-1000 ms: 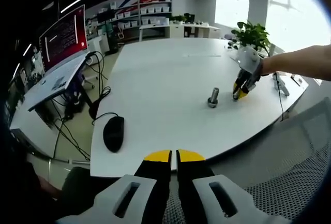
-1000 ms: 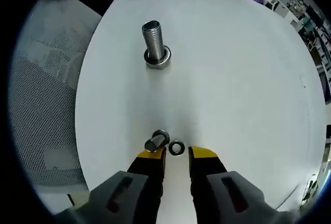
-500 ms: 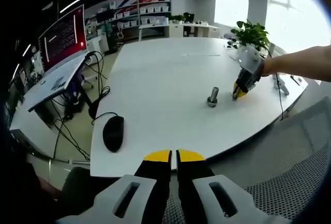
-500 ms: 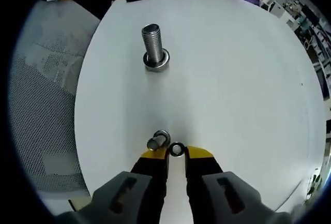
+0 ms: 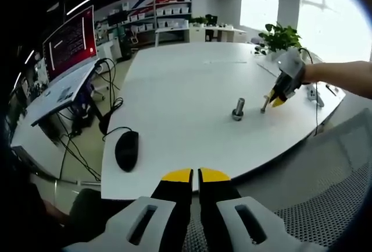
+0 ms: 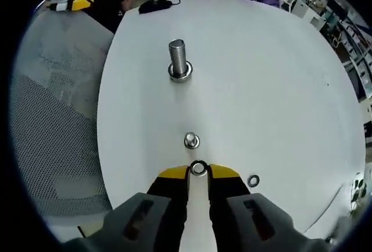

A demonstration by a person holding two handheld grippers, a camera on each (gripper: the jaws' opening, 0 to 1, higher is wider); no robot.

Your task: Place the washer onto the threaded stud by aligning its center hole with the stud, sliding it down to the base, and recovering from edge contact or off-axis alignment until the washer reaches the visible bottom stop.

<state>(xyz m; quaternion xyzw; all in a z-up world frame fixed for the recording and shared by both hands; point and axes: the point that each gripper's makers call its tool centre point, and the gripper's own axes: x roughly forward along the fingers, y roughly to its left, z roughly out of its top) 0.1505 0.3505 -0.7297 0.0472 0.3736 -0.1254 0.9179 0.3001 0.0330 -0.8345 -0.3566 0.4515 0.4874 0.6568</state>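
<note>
The threaded stud [image 6: 179,60] stands upright on its hex base on the white table [image 6: 261,77]. My right gripper [image 6: 198,173] is raised above the table on the near side of the stud, shut on a small steel washer [image 6: 198,167] that is pinched between its yellow tips. In the left gripper view the stud [image 5: 238,109] is far off at the right, with the right gripper [image 5: 279,93] just beyond it in a person's hand. My left gripper [image 5: 195,175] is shut with nothing in it, off the table's near edge.
A small bolt [image 6: 191,141] stands between my right gripper and the stud. A second washer [image 6: 253,180] lies flat to the right. A black mouse [image 5: 127,150] sits near the table edge, with a mesh chair [image 6: 52,124] alongside. A monitor [image 5: 72,42] and a plant [image 5: 282,35] lie farther off.
My right gripper shut on the washer and rose away from the table. The small bolt stays behind on the table and a second washer has come into view. The left gripper has not moved.
</note>
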